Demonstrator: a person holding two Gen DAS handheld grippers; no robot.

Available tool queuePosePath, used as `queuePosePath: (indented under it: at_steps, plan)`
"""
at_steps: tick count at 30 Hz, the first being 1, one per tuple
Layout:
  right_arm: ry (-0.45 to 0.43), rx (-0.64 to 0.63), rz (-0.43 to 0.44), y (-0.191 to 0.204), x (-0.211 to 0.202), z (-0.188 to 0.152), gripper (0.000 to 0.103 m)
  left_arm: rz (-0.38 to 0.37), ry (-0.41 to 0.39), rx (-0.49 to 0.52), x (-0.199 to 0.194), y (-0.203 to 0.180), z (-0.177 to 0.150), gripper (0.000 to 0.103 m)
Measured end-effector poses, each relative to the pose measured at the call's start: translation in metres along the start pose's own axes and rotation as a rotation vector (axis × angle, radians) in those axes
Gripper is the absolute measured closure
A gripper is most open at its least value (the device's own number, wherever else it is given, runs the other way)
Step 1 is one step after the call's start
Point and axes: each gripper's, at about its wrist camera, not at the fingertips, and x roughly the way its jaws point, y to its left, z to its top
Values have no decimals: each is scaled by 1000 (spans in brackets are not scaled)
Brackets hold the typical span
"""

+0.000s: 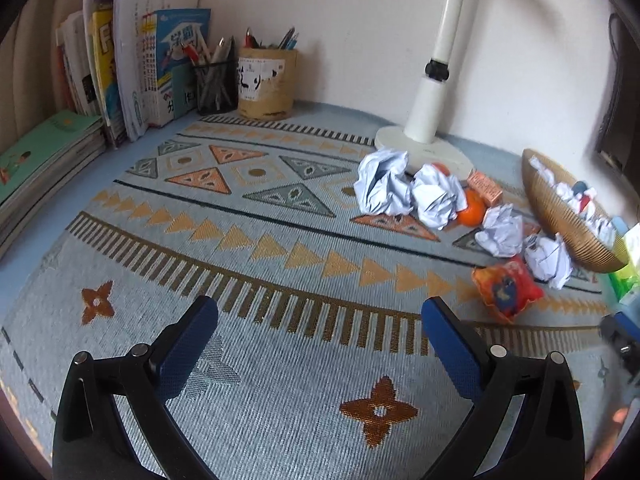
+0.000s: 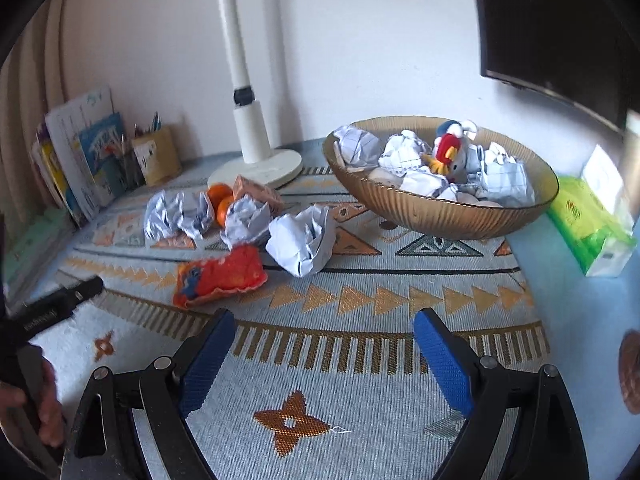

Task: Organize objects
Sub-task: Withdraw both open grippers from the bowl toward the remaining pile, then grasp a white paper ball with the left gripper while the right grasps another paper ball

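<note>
Right wrist view: right gripper [image 2: 324, 360] and left gripper [image 1: 320, 344] both spread, empty. Crumpled paper [image 2: 302, 244] lies beside bowl [image 2: 440, 216]. Step: approach. Next: straddle paper, close.

Not much here can actually be read. A large letter "F" shows on the yellow book cover [image 1: 105, 46] in the upright stack at the far left corner of the table. The blue workbook [image 1: 182, 58] beside it and the label on the tan pen holder [image 1: 267, 78] carry printed characters, too small and blurred to make out.
</note>
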Motion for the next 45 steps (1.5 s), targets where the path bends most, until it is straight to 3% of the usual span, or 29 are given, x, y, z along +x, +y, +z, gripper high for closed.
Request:
queuePosePath:
  at_steps: [3,7,18,33,45]
  plan:
    - [-14,66,28,-12,-3,2,1,21,30,32,6,-7,0,1]
    - [8,64,79,-13,0,3,1,18,31,54,5,-10,-2,1]
    - [12,-132,-64,25,6,-5,1,-21,22,49,2,-9,-2,1]
    - [31,-79,-81,14,11,-2,1,-58,8,28,-2,-6,-2,1]
    - [32,-71,-84,12,11,-2,1,-41,14,35,-1,-7,-2,1]
